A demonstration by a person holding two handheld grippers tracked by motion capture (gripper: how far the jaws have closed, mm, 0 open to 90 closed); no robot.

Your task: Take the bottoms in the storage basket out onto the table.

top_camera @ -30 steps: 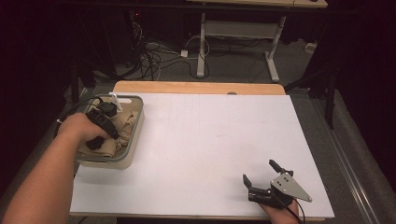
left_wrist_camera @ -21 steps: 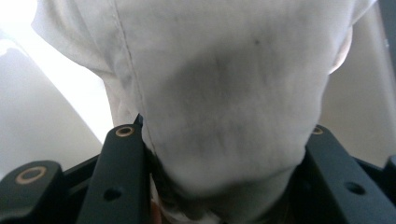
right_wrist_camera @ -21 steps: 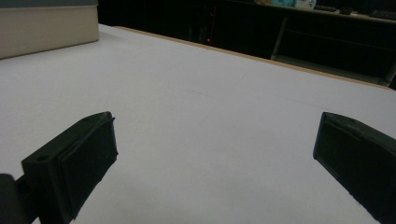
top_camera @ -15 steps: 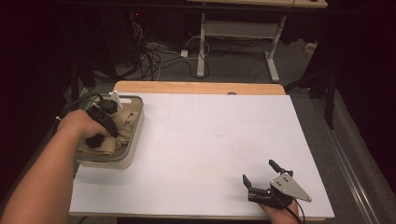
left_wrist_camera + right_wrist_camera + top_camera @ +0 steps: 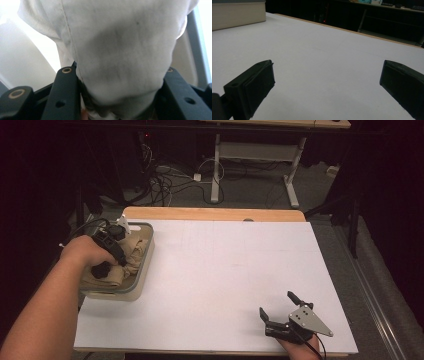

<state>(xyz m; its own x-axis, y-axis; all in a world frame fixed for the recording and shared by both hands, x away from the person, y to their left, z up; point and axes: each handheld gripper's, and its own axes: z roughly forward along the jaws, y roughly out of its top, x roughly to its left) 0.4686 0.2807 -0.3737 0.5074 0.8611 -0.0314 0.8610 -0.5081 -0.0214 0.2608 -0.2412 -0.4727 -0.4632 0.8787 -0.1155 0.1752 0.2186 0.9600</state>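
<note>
A beige cloth (image 5: 136, 251) lies bunched in a cream bin (image 5: 144, 270) at the table's left edge. My left gripper (image 5: 104, 269) points down into the bin and is shut on a thick fold of that cloth. In the left gripper view the cloth (image 5: 120, 45) bulges up between the two black jaws of the left gripper (image 5: 117, 75), which press on it from both sides. My right gripper (image 5: 276, 304) rests near the front right of the white table (image 5: 225, 265), open. The right gripper (image 5: 328, 68) has nothing between its fingers.
The bin's side wall (image 5: 237, 15) shows far off in the right gripper view. A wooden strip (image 5: 215, 214) runs along the table's far edge. Beyond it are cables and a desk frame (image 5: 250, 155) on the floor.
The left hand has shifted slightly over the bin, still gripping the cloth. The right gripper has not moved.
</note>
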